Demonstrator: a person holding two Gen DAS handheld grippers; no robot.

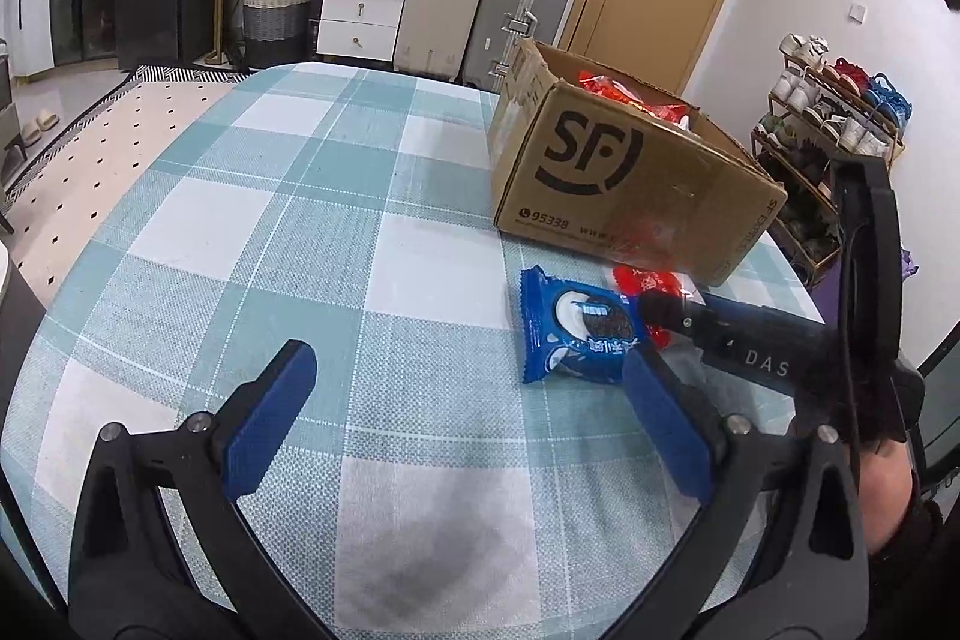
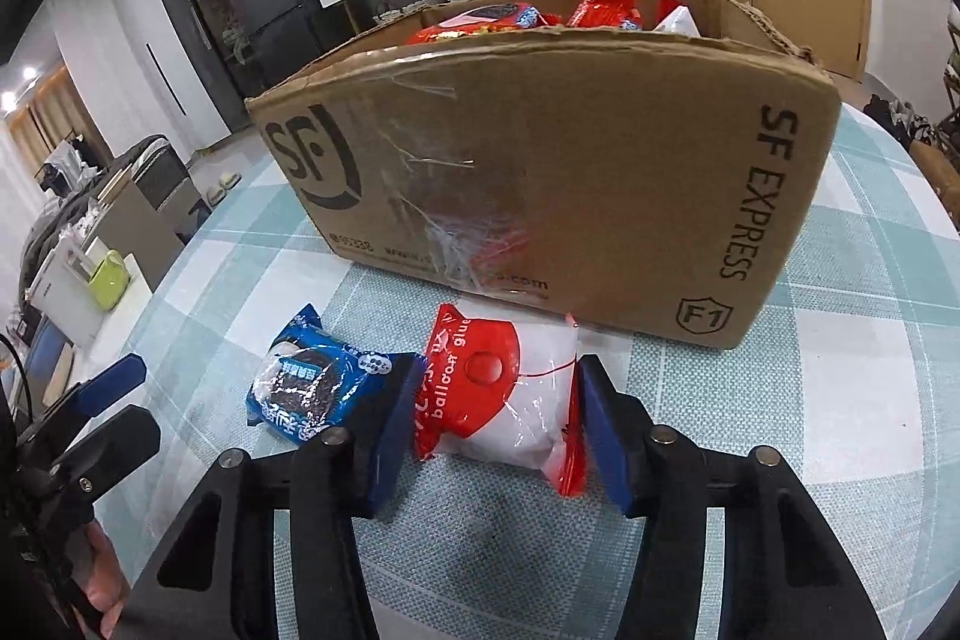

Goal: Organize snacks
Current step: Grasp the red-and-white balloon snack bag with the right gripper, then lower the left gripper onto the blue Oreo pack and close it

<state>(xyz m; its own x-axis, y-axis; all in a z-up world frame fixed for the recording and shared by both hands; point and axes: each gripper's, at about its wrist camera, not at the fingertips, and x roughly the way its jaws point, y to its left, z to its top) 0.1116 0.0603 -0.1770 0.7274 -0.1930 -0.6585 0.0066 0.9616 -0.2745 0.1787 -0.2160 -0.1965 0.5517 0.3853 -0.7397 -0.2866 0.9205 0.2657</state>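
A red and white snack packet [image 2: 510, 394] lies on the checked tablecloth just in front of the brown SF cardboard box [image 2: 570, 172]. My right gripper [image 2: 495, 418] has its blue pads on both sides of the packet and is shut on it. A blue cookie packet [image 2: 312, 388] lies just left of it, beside the left pad. In the left wrist view the blue packet [image 1: 570, 328] lies ahead and right of my left gripper [image 1: 468, 388], which is open and empty above the cloth. The red packet [image 1: 648, 280] shows partly behind the right gripper's body. The box [image 1: 624, 178] holds several red snack bags.
The table with the teal checked cloth [image 1: 360, 220] has a rounded far edge. Suitcases [image 1: 480, 4], white drawers [image 1: 360, 4] and a wooden door stand beyond it. A shoe rack [image 1: 840, 112] is at the right. The left gripper [image 2: 108, 394] shows at the left edge of the right wrist view.
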